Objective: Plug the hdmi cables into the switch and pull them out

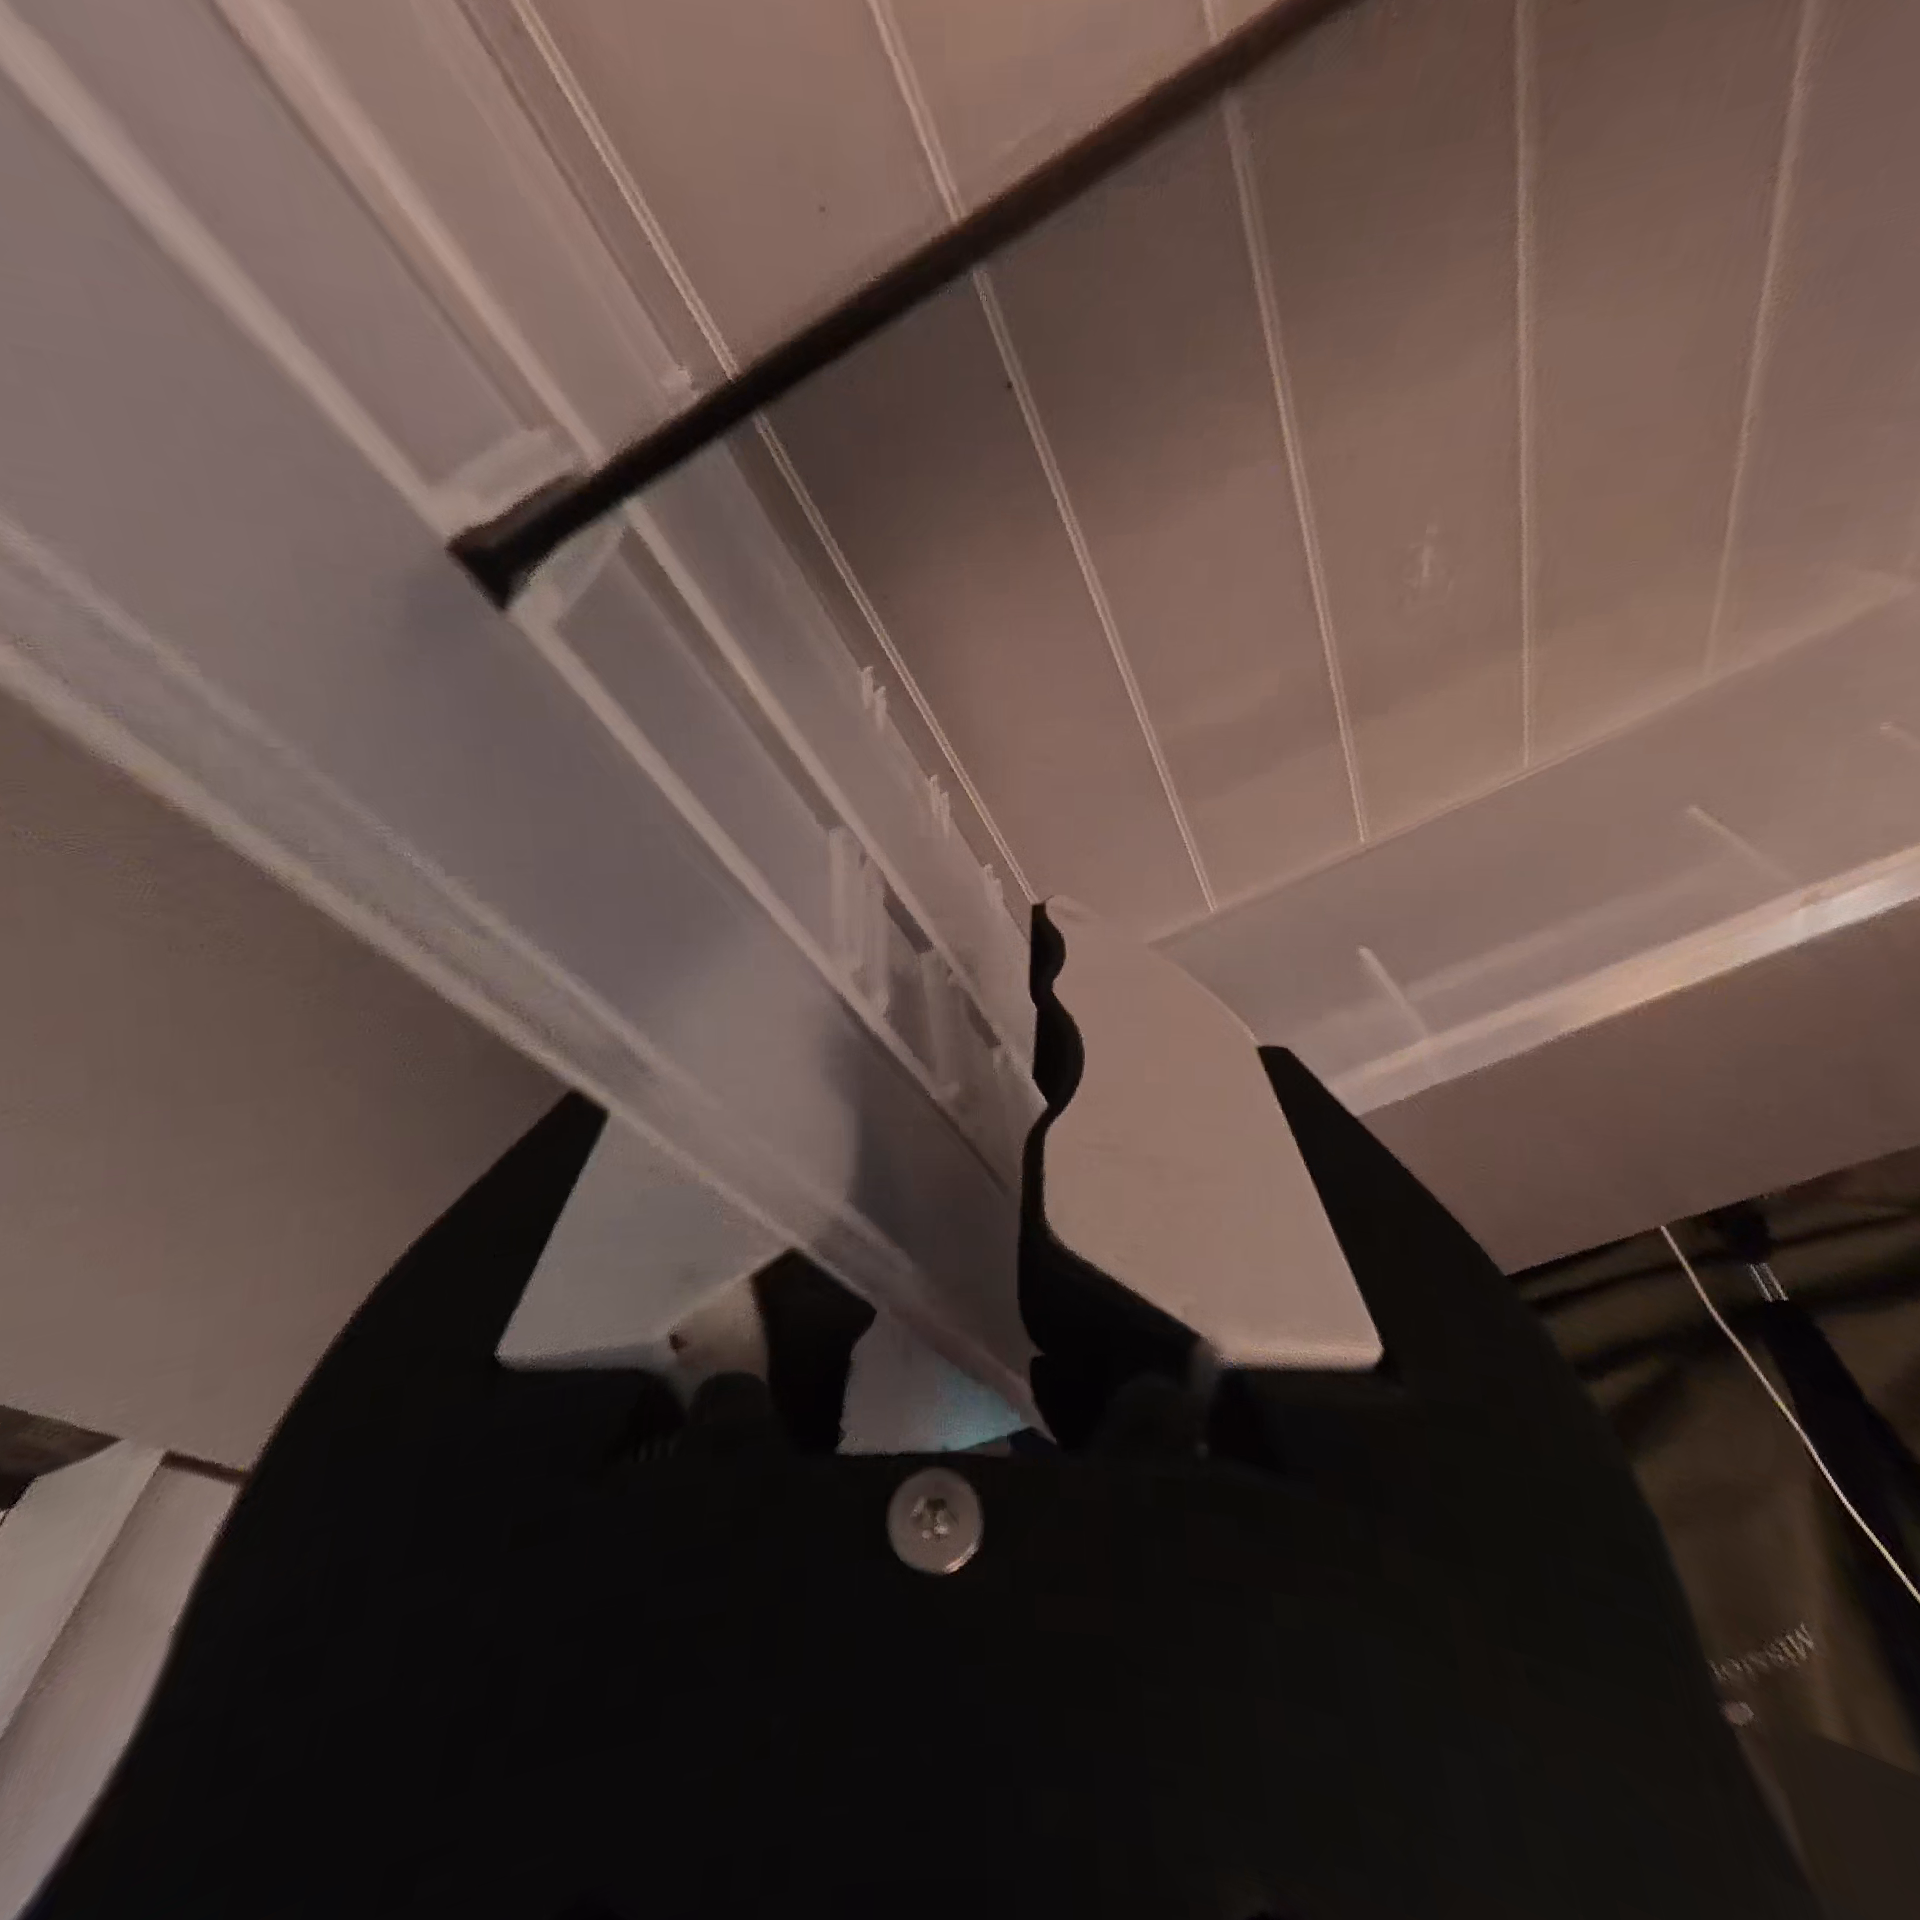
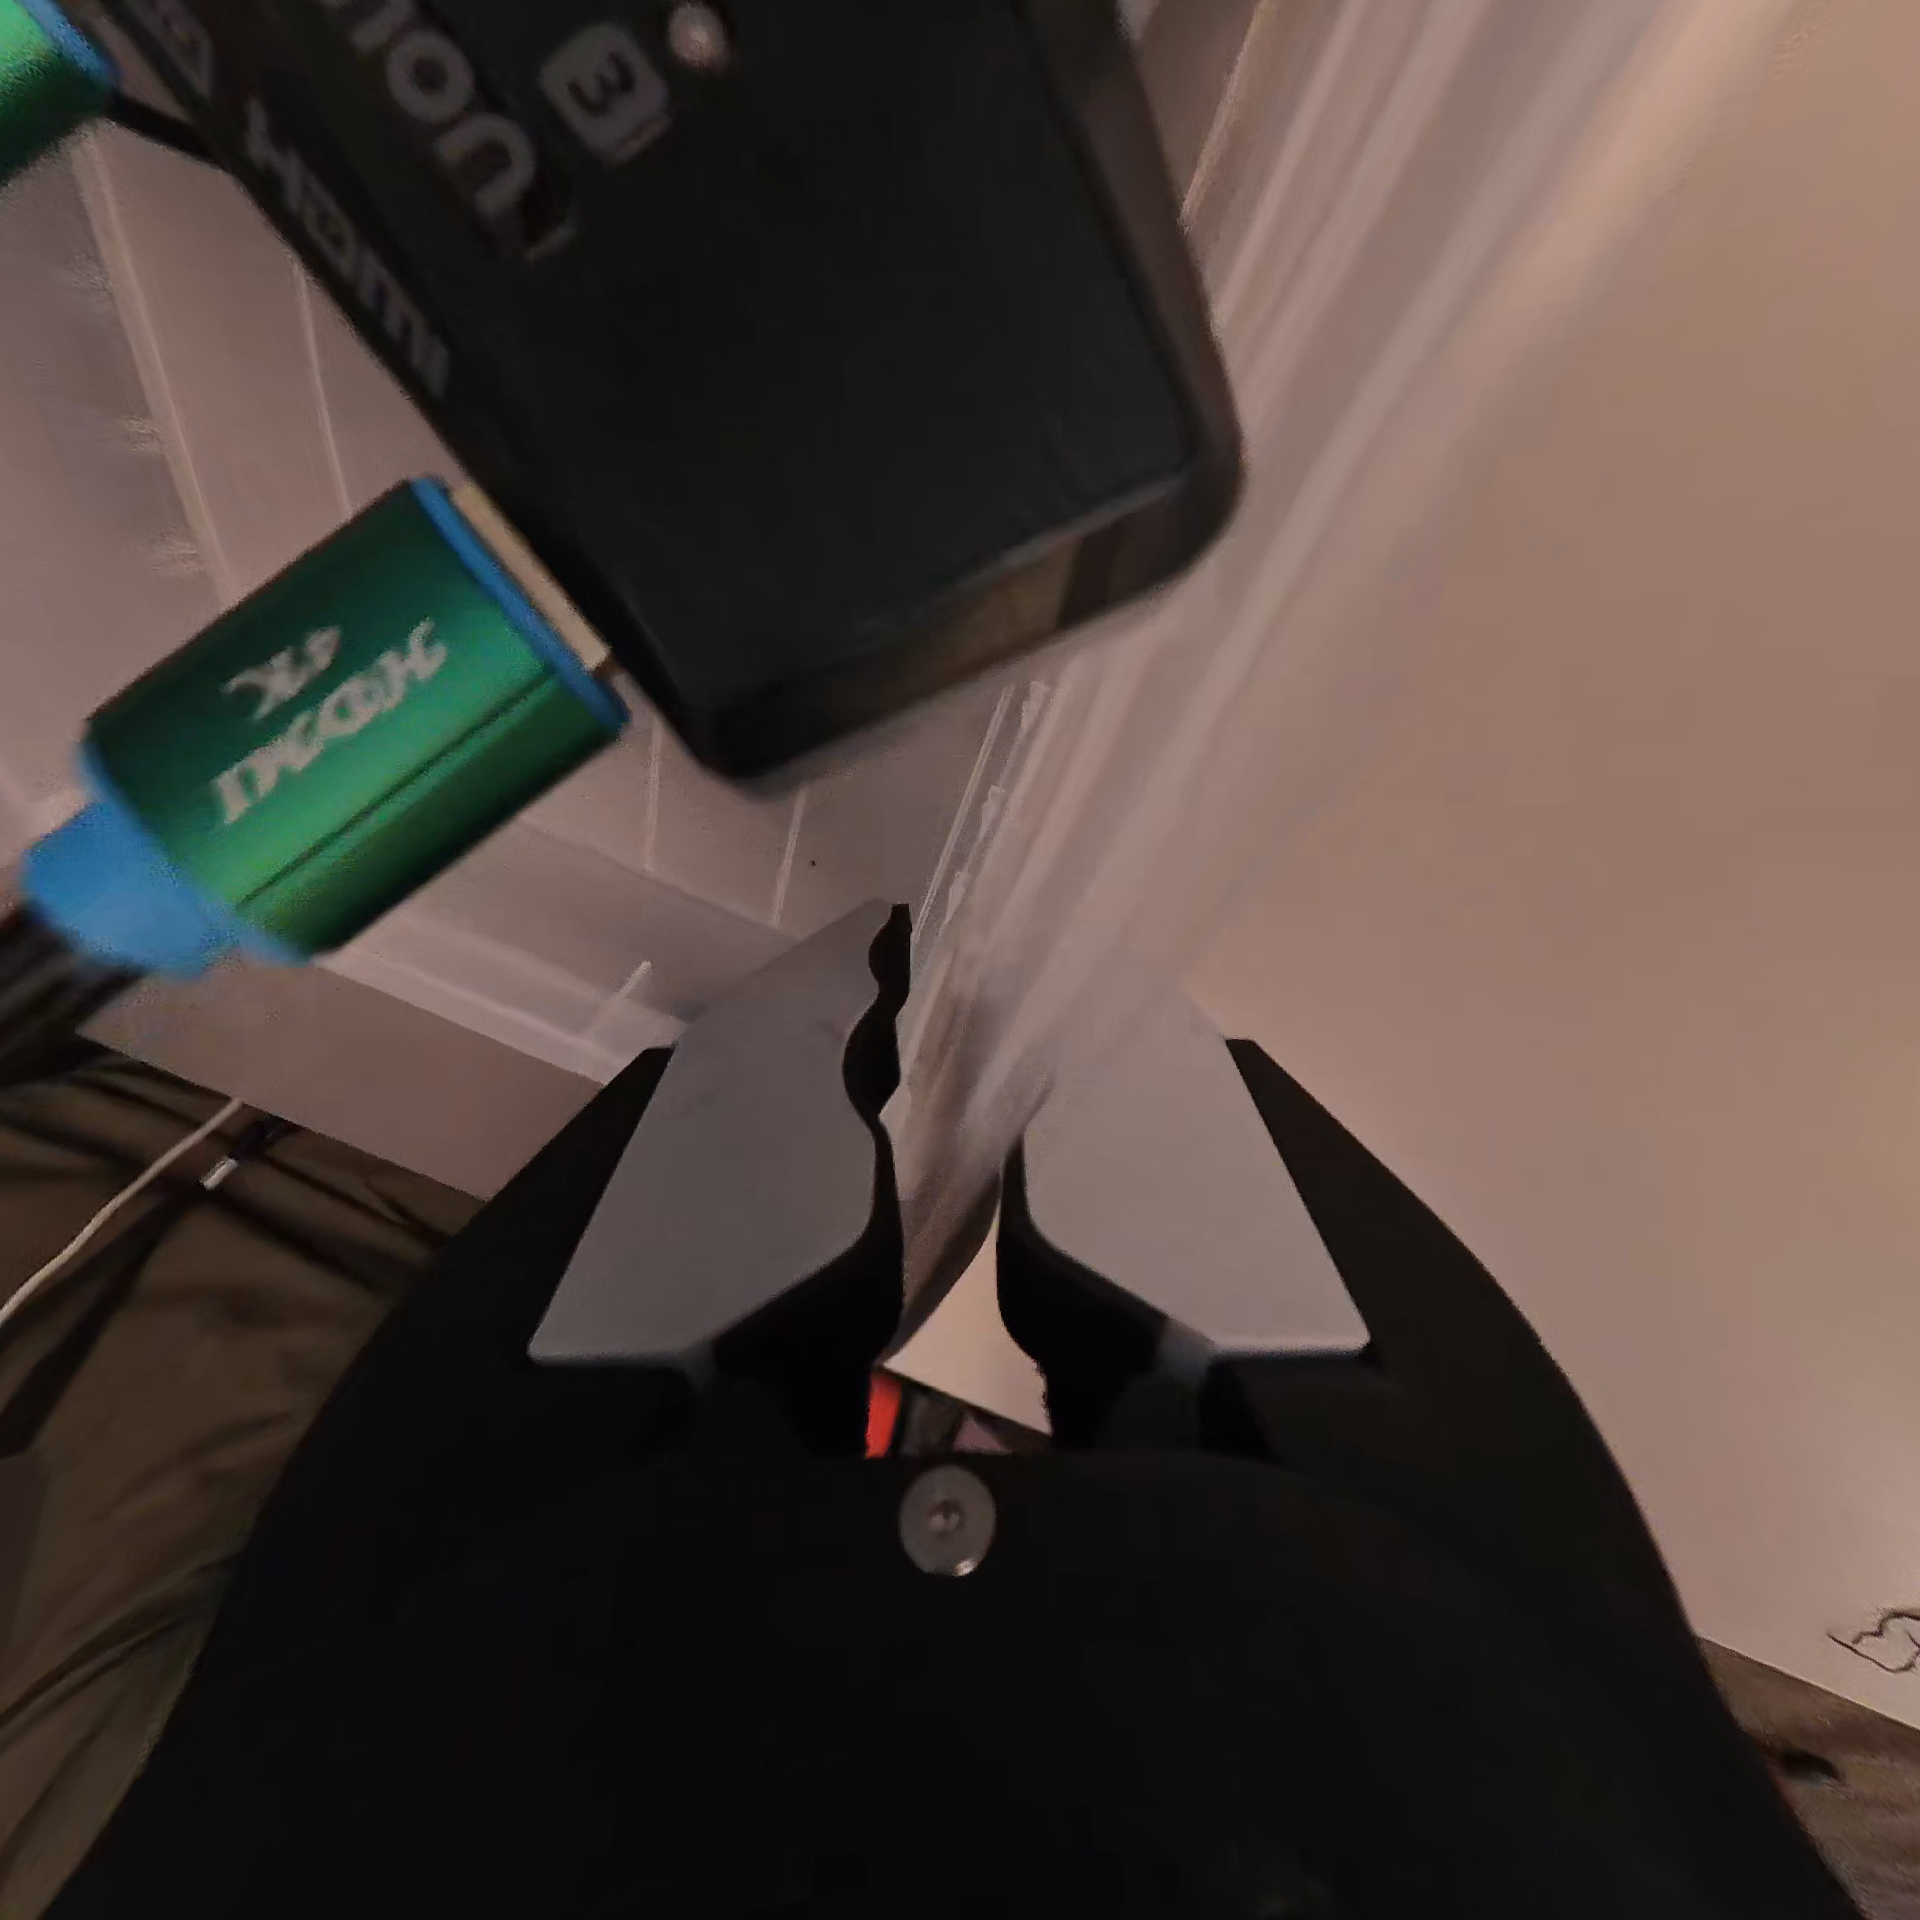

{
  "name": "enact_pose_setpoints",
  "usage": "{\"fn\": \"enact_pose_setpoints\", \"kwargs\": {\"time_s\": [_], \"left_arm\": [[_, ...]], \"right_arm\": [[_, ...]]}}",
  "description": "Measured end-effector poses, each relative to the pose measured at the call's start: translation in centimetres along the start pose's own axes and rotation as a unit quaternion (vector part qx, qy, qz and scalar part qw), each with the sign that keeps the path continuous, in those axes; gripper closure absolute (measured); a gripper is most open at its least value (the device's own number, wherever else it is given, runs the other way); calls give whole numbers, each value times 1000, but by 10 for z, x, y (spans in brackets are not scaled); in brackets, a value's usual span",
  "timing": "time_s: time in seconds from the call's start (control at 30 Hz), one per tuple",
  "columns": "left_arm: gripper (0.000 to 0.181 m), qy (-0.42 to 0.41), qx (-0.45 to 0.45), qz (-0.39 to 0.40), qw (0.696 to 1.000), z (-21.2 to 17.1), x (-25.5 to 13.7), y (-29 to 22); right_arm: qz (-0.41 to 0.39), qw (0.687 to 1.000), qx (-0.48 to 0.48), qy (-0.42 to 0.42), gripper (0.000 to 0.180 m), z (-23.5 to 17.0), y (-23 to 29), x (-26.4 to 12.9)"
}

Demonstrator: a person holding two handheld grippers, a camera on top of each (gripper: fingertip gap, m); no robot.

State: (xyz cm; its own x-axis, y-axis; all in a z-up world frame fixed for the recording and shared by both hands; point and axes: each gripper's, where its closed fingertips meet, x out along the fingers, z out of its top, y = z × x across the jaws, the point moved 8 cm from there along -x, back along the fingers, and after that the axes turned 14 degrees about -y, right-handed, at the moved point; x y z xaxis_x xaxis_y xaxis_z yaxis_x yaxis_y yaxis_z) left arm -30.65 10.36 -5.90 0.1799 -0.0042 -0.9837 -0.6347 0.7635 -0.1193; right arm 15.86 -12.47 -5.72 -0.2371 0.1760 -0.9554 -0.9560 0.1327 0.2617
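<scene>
Left gripper (image 1: 1003,997) is pinched shut on the thin side wall of a clear plastic box (image 1: 665,831); one finger shows only dimly through the plastic. A dark cable (image 1: 935,249) crosses the box floor farther in.

My right gripper (image 2: 935,997) looks clamped on another wall of the same box, though that wall is smeared by blur, so I judge the grip rather than see it cleanly. Left of it, a green plug (image 2: 343,717) with blue trim sits in the side of the black switch (image 2: 790,343), with a sliver of metal showing at the joint (possibly not fully home). A second green plug (image 2: 42,83) peeks in at the top left corner.

My worries are these. The slick, flexible wall could slip from either grip. If the box tilts, the loose switch could slide and lever the plug sideways in its port.

Plug and switch both carry white lettering, and the switch also has a boxed port mark.
</scene>
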Motion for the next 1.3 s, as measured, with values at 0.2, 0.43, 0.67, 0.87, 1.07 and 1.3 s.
{"fn": "enact_pose_setpoints", "kwargs": {"time_s": [0.2, 0.43, 0.67, 0.87, 1.07, 1.3], "left_arm": [[152, -111, 17, -34, 993, -11, -50, -6], [154, -261, 51, -13, 964, -28, -115, -17], [152, -384, 96, 12, 918, -35, -160, -46], [150, -393, 148, 5, 908, -41, -166, -70], [150, -394, 179, -4, 902, -37, -167, -82], [152, -401, 177, -9, 899, -39, -170, -79]], "right_arm": [[-32, 964, 82, -250, 167, -11, 1, -96], [44, 755, -238, -609, 165, -34, 163, -184], [136, 816, -280, -487, 122, 30, 274, -60], [-37, 903, -287, -319, 131, 94, 277, 24], [36, 980, -155, -119, 130, 117, 279, 66], [19, 994, -102, -34, 156, 124, 284, 110]]}}
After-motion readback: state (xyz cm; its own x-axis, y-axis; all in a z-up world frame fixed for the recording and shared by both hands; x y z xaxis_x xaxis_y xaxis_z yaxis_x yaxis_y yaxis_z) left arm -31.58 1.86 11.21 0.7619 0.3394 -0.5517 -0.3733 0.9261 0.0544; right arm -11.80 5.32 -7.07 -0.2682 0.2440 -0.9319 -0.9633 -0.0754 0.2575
